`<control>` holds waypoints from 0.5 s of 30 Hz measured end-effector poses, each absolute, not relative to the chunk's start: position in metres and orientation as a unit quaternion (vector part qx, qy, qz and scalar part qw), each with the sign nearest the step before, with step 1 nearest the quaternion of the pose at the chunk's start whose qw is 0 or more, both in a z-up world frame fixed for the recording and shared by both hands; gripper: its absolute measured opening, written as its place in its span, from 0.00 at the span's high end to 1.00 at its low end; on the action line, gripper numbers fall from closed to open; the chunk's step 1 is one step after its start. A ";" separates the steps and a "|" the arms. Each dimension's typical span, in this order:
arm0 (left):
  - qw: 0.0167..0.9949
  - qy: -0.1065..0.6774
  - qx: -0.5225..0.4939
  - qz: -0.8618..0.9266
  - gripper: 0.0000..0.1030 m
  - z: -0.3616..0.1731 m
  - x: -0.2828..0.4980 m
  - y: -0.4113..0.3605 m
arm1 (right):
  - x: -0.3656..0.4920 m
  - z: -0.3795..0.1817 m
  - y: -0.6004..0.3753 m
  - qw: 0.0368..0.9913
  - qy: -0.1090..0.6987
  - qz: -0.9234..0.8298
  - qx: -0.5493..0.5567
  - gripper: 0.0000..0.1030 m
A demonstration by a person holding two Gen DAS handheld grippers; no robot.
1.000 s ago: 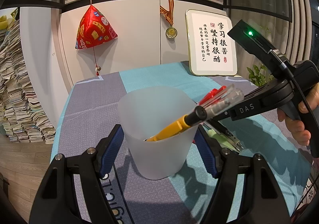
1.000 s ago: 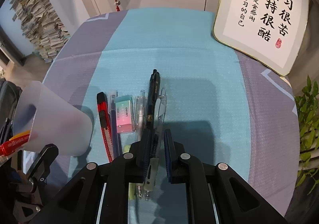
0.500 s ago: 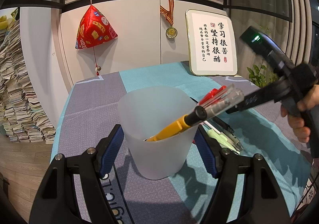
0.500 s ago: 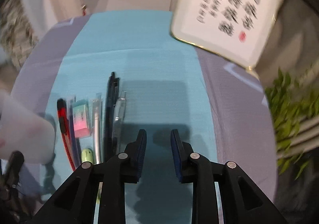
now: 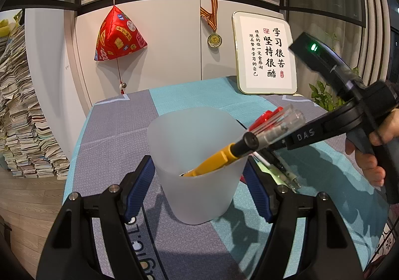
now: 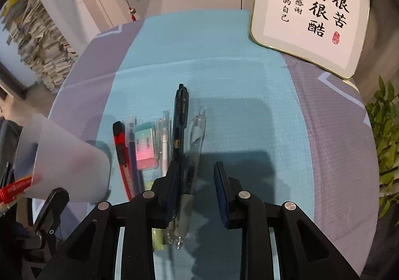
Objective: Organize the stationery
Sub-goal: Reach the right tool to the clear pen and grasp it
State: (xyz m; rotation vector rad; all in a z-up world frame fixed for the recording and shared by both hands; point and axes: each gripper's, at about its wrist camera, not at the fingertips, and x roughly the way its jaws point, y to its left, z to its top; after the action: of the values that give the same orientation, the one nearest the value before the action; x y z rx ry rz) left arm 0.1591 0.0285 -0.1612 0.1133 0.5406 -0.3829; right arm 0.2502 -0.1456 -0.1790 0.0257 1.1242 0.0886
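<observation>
Left gripper (image 5: 199, 185) is clamped on the frosted cup (image 5: 197, 162), 1 pad on each side wall, cup standing upright on the tablecloth (image 6: 224, 80). The cup already holds a yellow-and-black marker (image 5: 224, 155), a clear pen and something red, all leaning out over the right rim.

Right gripper (image 6: 197, 190) points steeply down over the row of loose items just right of the cup. Its jaws have just been opening and now stand apart with nothing pinched. The clear pen (image 6: 197, 130) runs down into the gap close beside the left pad; whether it touches that pad I cannot tell. The black pen (image 6: 180, 118) runs under or behind that same pad.

Row, from the cup side: red box cutter (image 6: 121, 145), blue pen (image 6: 131, 140), eraser (image 6: 146, 147), white pen (image 6: 164, 140), black pen, clear pen. A pale green item near the gripper base is mostly hidden.

Step in hand, as I read it: lining up to pick the next pen for the cup. The next move calls for centring the gap on 1 pen only, lowering, then closing. Risk: the pens lie touching, so 2 could get caught at once.
</observation>
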 end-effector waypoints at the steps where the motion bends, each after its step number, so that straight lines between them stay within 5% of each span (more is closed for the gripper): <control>1: 0.944 0.266 0.056 -0.188 0.31 -0.161 0.159 0.028 | 0.250 -0.177 -0.148 0.854 0.521 0.014 -0.006 0.74; 15: 0.944 0.266 0.057 -0.188 0.31 -0.160 0.159 0.030 | 0.264 -0.171 -0.170 0.851 0.520 0.016 0.078 0.74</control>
State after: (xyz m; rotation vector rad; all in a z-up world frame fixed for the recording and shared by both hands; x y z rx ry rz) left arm 0.1593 0.0298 -0.1602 0.1156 0.5420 -0.3827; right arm 0.2635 -0.1703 -0.1705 0.1639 1.0942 0.0343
